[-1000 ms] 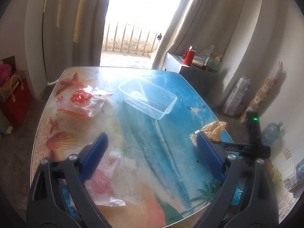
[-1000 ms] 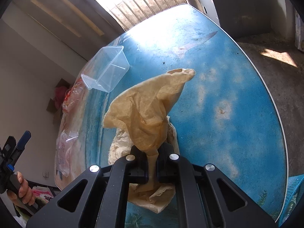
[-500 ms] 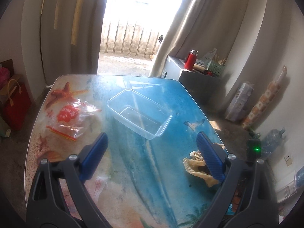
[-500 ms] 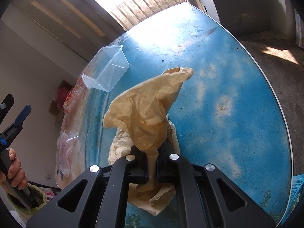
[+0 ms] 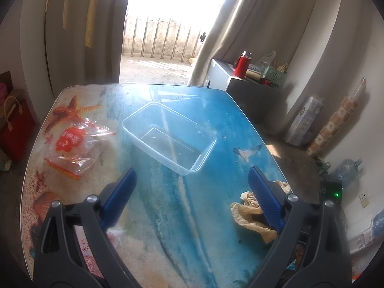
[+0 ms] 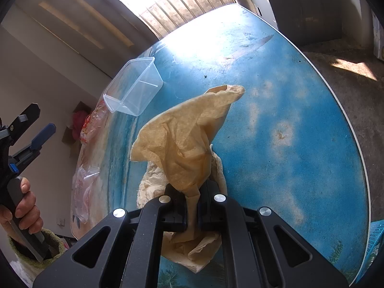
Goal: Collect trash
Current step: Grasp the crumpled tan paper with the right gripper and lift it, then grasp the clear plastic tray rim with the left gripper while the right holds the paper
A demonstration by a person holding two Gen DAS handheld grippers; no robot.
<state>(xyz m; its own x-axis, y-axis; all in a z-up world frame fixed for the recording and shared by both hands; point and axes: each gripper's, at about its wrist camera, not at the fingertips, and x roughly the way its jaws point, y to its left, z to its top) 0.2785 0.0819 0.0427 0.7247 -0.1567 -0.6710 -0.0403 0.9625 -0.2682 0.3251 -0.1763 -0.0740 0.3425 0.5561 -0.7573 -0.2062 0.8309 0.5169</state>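
My right gripper [image 6: 192,206] is shut on a crumpled brown paper napkin [image 6: 187,148], which stands up from the blue beach-print table [image 6: 300,144]; the same napkin [image 5: 249,213] lies behind my left gripper's right finger. My left gripper [image 5: 192,192] hangs open over the table's near side with nothing between its blue pads [image 5: 120,199]. Beyond it sits an empty clear plastic container [image 5: 168,134], and to the left a clear bag with a red print [image 5: 74,146]. A second clear wrapper [image 5: 91,247] lies under the left finger. A hand [image 6: 21,206] holds the left gripper [image 6: 28,134].
A grey cabinet [image 5: 242,84] with a red flask [image 5: 242,63] stands past the table's far right corner. A red carrier bag [image 5: 14,124] sits on the floor at the left, a water jug [image 5: 345,172] at the right. A blue basket [image 6: 374,244] is by the table's near right edge.
The left gripper has travelled across the near side of the table: container and red-print bag sit lower and nearer in its view, the near wrapper has slipped under it. The right gripper has kept still on the napkin.
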